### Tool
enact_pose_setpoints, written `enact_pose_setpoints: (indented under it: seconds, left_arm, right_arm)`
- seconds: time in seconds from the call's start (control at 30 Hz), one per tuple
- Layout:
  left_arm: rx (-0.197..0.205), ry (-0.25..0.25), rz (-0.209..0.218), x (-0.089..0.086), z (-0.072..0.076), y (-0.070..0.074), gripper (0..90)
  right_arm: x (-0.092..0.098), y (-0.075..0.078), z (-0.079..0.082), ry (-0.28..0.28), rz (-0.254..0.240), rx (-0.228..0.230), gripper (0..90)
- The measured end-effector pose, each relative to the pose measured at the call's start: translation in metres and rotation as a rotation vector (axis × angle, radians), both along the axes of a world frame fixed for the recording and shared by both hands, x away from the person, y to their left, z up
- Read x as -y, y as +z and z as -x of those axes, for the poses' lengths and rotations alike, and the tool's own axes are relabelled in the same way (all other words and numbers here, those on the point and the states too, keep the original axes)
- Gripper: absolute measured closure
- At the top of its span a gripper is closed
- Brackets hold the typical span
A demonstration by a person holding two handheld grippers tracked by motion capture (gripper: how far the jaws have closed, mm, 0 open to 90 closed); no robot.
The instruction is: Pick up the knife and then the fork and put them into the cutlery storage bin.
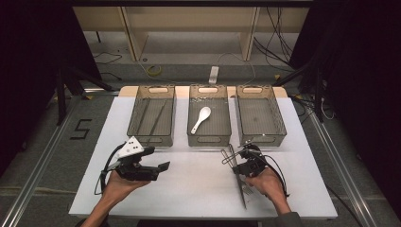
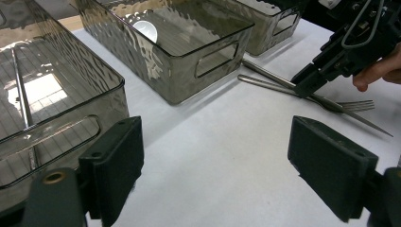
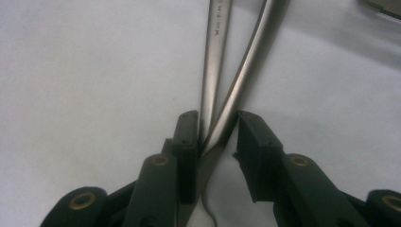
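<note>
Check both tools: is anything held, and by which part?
Left tool: nothing, jaws open. Right tool: the handles of a knife and a fork lie between its jaws, near the blade end; whether they are gripped cannot be told.

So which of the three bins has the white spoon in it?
The middle bin holds the white spoon. The left bin holds thin metal sticks, and the right bin looks empty.

White table (image 1: 189, 189): three grey bins (image 1: 208, 116), knife (image 1: 242, 194), fork (image 1: 246, 189).
</note>
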State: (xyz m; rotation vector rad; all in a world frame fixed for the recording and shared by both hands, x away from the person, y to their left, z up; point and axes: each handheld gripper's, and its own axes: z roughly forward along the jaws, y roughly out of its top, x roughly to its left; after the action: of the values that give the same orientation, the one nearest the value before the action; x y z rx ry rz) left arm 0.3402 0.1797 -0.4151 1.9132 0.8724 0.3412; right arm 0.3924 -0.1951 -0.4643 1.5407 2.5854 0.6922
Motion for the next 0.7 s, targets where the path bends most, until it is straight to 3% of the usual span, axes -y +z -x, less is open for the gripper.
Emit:
enact_pose_setpoints:
  seconds: [0.13, 0.17, 0.23, 0.53, 0.7]
  left_arm:
    - [0.001, -0.001, 0.0, 0.0, 0.0, 0.0, 18.7]
    - [0.0, 0.0, 0.001, 0.0, 0.0, 0.0, 18.7]
    - [0.001, 0.0, 0.0, 0.0, 0.0, 0.0, 18.7]
    - [0.0, -0.003, 0.0, 0.0, 0.0, 0.0, 19.0]
    - [0.005, -0.005, 0.001, 0.0, 0.001, 0.0, 19.3]
  right_arm:
    - [0.004, 0.001, -0.002, -0.007, -0.037, -0.024, 74.0]
    - [0.005, 0.001, -0.002, -0.006, -0.046, -0.024, 79.8]
    - [0.007, 0.003, -0.002, -0.004, -0.04, -0.018, 81.0]
    - [0.0, 0.004, -0.002, 0.015, 0.017, -0.014, 79.4]
    - [-0.007, 0.001, -0.002, 0.02, 0.073, -0.006, 78.4]
